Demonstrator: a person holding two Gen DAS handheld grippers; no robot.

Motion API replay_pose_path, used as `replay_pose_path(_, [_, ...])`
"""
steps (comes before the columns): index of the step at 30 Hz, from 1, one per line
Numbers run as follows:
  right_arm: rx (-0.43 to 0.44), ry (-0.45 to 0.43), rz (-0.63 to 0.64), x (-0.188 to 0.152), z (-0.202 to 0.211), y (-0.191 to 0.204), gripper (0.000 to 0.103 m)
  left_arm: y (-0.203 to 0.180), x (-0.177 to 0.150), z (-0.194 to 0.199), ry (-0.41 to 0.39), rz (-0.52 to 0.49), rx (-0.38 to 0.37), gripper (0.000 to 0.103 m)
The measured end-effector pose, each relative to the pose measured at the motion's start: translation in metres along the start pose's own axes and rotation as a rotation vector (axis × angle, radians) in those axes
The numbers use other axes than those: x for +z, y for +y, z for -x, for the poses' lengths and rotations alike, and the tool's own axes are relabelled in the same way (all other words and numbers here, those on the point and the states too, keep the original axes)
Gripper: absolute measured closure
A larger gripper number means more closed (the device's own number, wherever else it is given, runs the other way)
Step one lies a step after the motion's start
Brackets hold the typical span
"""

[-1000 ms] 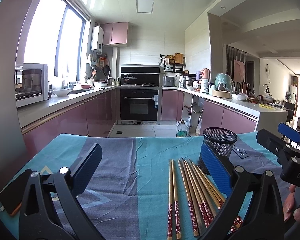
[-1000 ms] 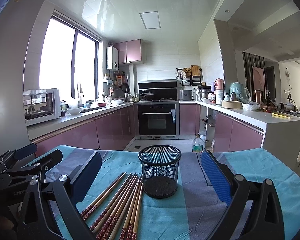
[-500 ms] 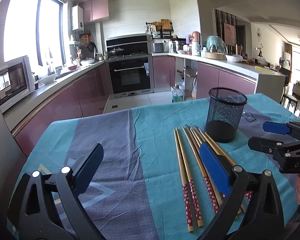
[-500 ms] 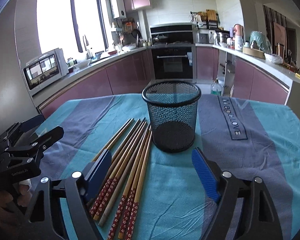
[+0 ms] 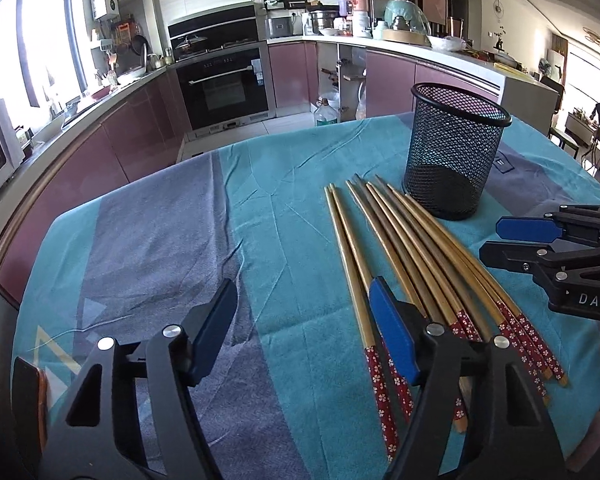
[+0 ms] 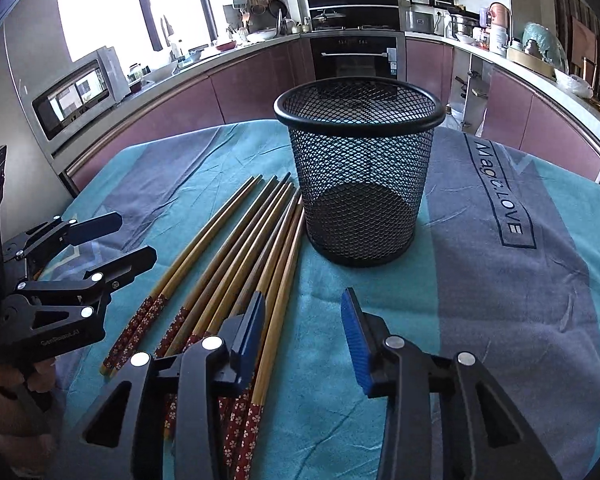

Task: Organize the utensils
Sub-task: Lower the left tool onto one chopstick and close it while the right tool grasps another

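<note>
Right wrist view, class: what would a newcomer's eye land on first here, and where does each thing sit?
First, the black mesh cup, standing upright and empty mid-table on the teal and grey cloth. Next, the row of wooden chopsticks with red flowered ends, lying flat just left of the cup.

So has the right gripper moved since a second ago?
Yes. In its own view the right gripper has dipped toward the chopsticks; the mesh cup looms larger and the ceiling has gone. Its jaws have just been closing, nothing between them.
</note>
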State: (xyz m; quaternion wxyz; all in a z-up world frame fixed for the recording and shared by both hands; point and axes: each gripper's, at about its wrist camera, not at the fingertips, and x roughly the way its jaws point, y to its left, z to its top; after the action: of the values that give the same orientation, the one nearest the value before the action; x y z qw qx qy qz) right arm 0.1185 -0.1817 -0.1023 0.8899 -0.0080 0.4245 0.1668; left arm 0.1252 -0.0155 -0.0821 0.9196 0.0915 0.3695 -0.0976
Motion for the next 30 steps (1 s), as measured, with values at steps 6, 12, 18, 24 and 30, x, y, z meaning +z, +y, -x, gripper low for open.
replay_pose_path(6, [0.008,0.034,0.006,0.0,-0.01,-0.002,0.073,-0.005,0.005,-0.02,0.059,-0.015,-0.017,0.044])
replay_pose_path(12, [-0.008,0.048,0.025,0.002,-0.015,0.0,0.073,-0.008,0.007,-0.033,0.079,-0.021,-0.051,0.044])
replay_pose_path(18, [-0.029,0.052,0.056,0.006,-0.019,0.006,0.073,-0.013,0.01,-0.045,0.114,-0.045,-0.063,0.048])
replay_pose_path(24, [-0.041,0.053,0.071,0.01,-0.024,0.01,0.079,-0.015,0.016,-0.049,0.12,-0.03,-0.093,0.065])
replay_pose_path(30, [-0.005,0.063,0.049,0.014,-0.024,0.007,0.096,-0.02,0.018,-0.05,0.124,0.003,-0.131,0.088])
